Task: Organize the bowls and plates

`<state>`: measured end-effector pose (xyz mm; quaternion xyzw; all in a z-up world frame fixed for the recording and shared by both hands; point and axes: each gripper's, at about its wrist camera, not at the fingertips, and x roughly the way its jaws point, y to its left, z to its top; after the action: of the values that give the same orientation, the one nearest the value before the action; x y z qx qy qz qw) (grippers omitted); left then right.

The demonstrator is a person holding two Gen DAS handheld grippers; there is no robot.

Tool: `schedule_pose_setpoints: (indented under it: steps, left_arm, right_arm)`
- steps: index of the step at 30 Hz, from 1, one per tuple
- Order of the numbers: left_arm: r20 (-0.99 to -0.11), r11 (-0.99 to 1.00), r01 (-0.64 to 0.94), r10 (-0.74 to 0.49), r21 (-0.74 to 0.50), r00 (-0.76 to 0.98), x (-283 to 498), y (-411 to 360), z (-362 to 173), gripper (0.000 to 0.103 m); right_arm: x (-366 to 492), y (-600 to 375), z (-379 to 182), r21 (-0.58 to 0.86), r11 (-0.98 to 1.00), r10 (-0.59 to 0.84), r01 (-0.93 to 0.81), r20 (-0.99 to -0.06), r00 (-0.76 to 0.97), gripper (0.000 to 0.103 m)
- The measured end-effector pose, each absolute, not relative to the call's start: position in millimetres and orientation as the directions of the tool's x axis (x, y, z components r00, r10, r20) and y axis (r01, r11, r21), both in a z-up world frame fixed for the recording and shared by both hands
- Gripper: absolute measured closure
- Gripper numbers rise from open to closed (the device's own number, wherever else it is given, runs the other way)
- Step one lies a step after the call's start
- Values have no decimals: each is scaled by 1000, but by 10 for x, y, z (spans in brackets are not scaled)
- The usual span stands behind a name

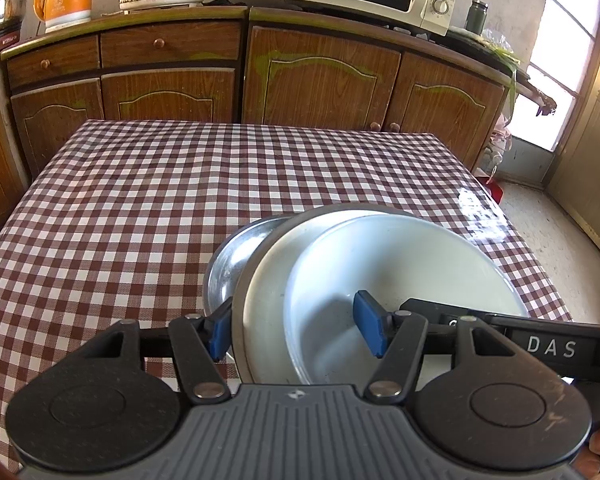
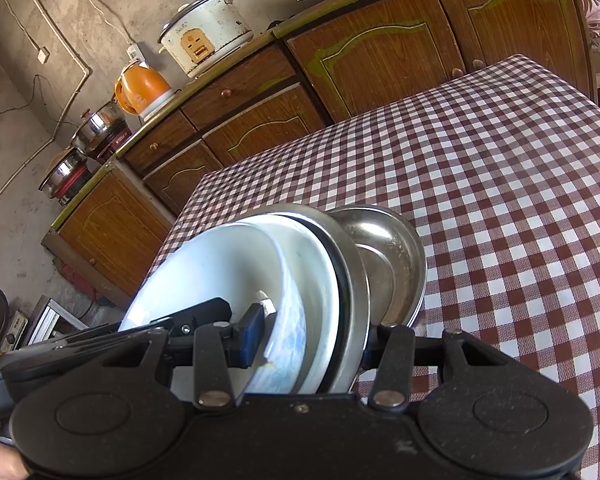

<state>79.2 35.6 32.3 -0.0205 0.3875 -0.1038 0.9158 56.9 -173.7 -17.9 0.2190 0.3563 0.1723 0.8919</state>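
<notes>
Plates and bowls: a nested stack sits at the near right part of the table with the red-and-white checked cloth (image 1: 140, 208).
Top piece: a white, round, shallow ceramic bowl (image 1: 400, 280), shifted right inside the piece below it.
Middle piece: a wider white enamel dish with a dark rim (image 1: 260, 304), carrying the bowl.
Bottom piece: a round stainless-steel plate (image 1: 228, 264), showing on the stack's left side in the left view.
Left gripper (image 1: 296, 334): its jaws stand wide, straddling the near rims; the left blue pad lies outside the enamel dish and the right pad is inside the white bowl. No pinch is visible.
Right gripper (image 2: 312, 344): its left blue pad lies against the inside of the white bowl wall; the other finger sits outside the dish rims, its tip hidden. Whether it is clamping cannot be told.
Key relation: the stack lies straight ahead of both grippers and touching them. The right gripper body crosses in from the right in the left view, so both tools work the same near rim.
Judgement: the step looks like seating the stack, so the next move calls for squaring the bowl leftward inside the dish.
Risk: glazed rims may slip against the pads.
Far background: wooden cabinets (image 1: 320, 76) are well apart.
</notes>
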Motion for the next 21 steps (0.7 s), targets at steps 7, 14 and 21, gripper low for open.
schedule_pose_setpoints:
  steps: [7, 14, 21]
  left_arm:
    - [-708, 978, 171, -205, -120, 676, 850, 333, 290, 40]
    - [-710, 978, 171, -206, -121, 674, 889, 309, 237, 40]
    - [-713, 978, 170, -208, -125, 670, 972, 284, 176, 40]
  right_arm:
    - [617, -1760, -204, 513, 845, 463, -149, -562, 686, 48]
    - [635, -1771, -234, 513, 846, 461, -147, -563, 685, 49]
    - [751, -1808, -317, 513, 846, 460, -142, -570, 681, 48]
